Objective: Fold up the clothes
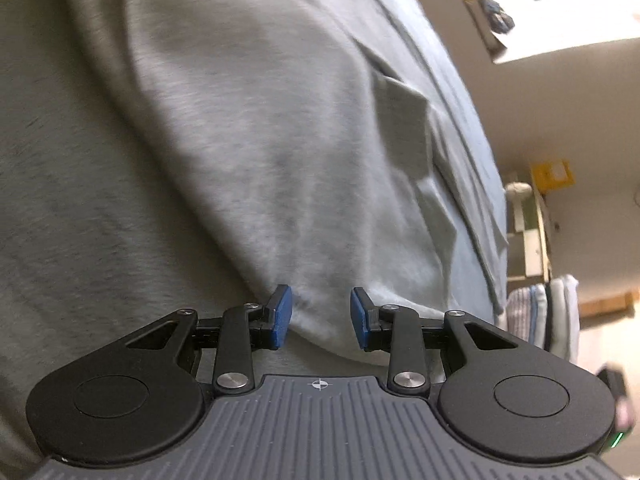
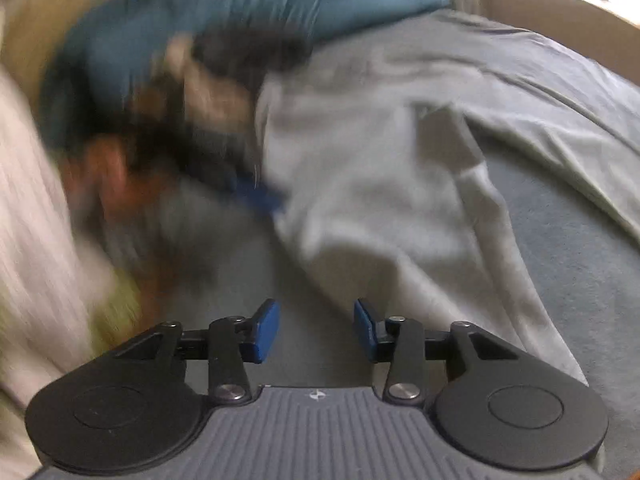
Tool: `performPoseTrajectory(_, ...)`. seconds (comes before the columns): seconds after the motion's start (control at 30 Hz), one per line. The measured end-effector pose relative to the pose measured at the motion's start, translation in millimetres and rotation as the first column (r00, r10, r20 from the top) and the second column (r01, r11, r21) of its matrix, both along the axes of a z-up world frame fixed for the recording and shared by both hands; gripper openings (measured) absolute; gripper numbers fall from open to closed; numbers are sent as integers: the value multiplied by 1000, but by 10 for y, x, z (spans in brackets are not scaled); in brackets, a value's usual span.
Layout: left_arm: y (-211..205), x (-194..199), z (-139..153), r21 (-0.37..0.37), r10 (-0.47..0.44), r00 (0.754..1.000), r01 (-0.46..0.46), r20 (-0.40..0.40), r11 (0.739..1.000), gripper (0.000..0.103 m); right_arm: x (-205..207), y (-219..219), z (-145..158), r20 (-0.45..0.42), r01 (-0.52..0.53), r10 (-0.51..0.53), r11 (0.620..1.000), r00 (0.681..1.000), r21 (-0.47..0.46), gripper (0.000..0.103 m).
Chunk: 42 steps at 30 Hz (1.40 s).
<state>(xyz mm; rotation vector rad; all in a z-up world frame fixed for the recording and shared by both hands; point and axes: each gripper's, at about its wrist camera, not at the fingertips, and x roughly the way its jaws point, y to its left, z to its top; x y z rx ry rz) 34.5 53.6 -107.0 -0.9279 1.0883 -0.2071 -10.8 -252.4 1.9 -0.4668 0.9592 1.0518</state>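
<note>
A light grey garment (image 1: 240,140) fills the left wrist view, spread over a blue-grey sheet (image 1: 468,264). My left gripper (image 1: 321,318) has a raised fold of the garment between its blue pads, and creases run from the fold up across the cloth. In the blurred right wrist view the same garment (image 2: 380,160) lies across the sheet (image 2: 580,260), with its left corner at the blurred left gripper (image 2: 260,196). My right gripper (image 2: 316,330) hovers open over bare sheet just left of the garment's near edge, with nothing between its pads.
A teal cloth (image 2: 240,0) lies at the far side. Pale striped fabric (image 2: 28,200) fills the left edge. Past the sheet's right edge stand a stack of folded laundry (image 1: 552,312), a yellow box (image 1: 552,176) and a beige floor.
</note>
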Motion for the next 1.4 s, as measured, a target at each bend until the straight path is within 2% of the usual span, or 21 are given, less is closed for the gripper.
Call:
performPoseTrajectory(0.1, 21, -13, 19, 25, 16, 1000, -16, -3, 1000, 31, -164, 62, -170, 117, -46, 63, 989, 991, -140, 42)
performPoseTrajectory(0.17, 15, -23, 64, 62, 18, 1000, -19, 11, 998, 31, -267, 65, -306, 186, -78, 124, 968, 975, -239, 29)
performPoseTrajectory(0.2, 24, -32, 86, 79, 25, 1000, -26, 20, 997, 31, -319, 65, -376, 218, -91, 158, 953, 963, -290, 18)
performPoseTrajectory(0.27, 49, -34, 104, 102, 40, 999, -43, 27, 994, 31, -404, 25, -502, 293, -101, 211, 931, 932, -351, 5)
performPoseTrajectory(0.3, 65, -23, 89, 107, 46, 999, -48, 21, 993, 31, -408, 5, -492, 312, -91, 206, 934, 927, -347, 1)
performPoseTrajectory(0.33, 82, -13, 74, 113, 52, 999, -54, 16, 992, 31, -348, -45, -423, 292, -67, 160, 950, 943, -305, 1)
performPoseTrajectory(0.4, 109, -3, 37, 110, 62, 998, -61, -3, 992, 31, -74, -244, -195, 190, 60, -31, 987, 981, -148, 1)
performPoseTrajectory(0.47, 138, -11, 13, 95, 74, 997, -72, -16, 993, 31, 261, -570, -37, 62, 246, -246, 969, 967, 1, 1)
performPoseTrajectory(0.5, 153, -17, 3, 86, 81, 997, -78, -21, 993, 31, 428, -758, 5, -17, 340, -339, 938, 941, 65, 1)
performPoseTrajectory(0.57, 166, 10, -10, 87, 86, 996, -83, -30, 993, 31, 660, -1024, -43, -102, 478, -469, 871, 877, 114, 1)
performPoseTrajectory(0.7, 156, 67, -21, 83, 98, 994, -94, -40, 992, 31, 917, -1316, -263, -200, 645, -619, 757, 760, 106, 1)
performPoseTrajectory(0.73, 150, 69, -18, 84, 100, 994, -96, -40, 992, 31, 894, -1357, -250, -212, 665, -636, 737, 742, 121, 1)
performPoseTrajectory(0.83, 127, 61, -1, 90, 105, 994, -101, -39, 991, 31, 755, -1311, -26, -185, 592, -563, 773, 806, 227, 3)
performPoseTrajectory(0.9, 119, 47, 4, 91, 111, 993, -108, -37, 990, 31, 559, -1107, 144, -135, 454, -433, 851, 891, 263, 6)
performPoseTrajectory(0.97, 113, 39, 7, 91, 116, 993, -113, -35, 989, 31, 319, -788, 228, -42, 268, -266, 932, 963, 245, 16)
performPoseTrajectory(1.0, 109, 37, 8, 91, 118, 992, -114, -34, 989, 31, 179, -611, 245, 17, 165, -173, 962, 985, 215, 23)
performPoseTrajectory(1.03, 106, 39, 8, 91, 119, 992, -116, -33, 989, 31, 50, -444, 203, 89, 76, -93, 982, 992, 175, 25)
performPoseTrajectory(1.1, 104, 37, 9, 90, 121, 992, -118, -30, 989, 31, -200, -117, 85, 232, -86, 67, 994, 970, 72, 25)
performPoseTrajectory(1.2, 123, 3, 40, 82, 127, 992, -125, -19, 989, 31, -371, 214, -202, 328, -219, 224, 974, 918, -53, 25)
performPoseTrajectory(1.3, 177, -56, 91, 78, 144, 990, -144, 2, 986, 31, -405, 394, -440, 385, -258, 295, 955, 874, -146, 25)
performPoseTrajectory(1.4, 256, -99, 98, 85, 176, 984, -176, 7, 981, 31, -353, 477, -614, 434, -236, 311, 947, 846, -218, 23)
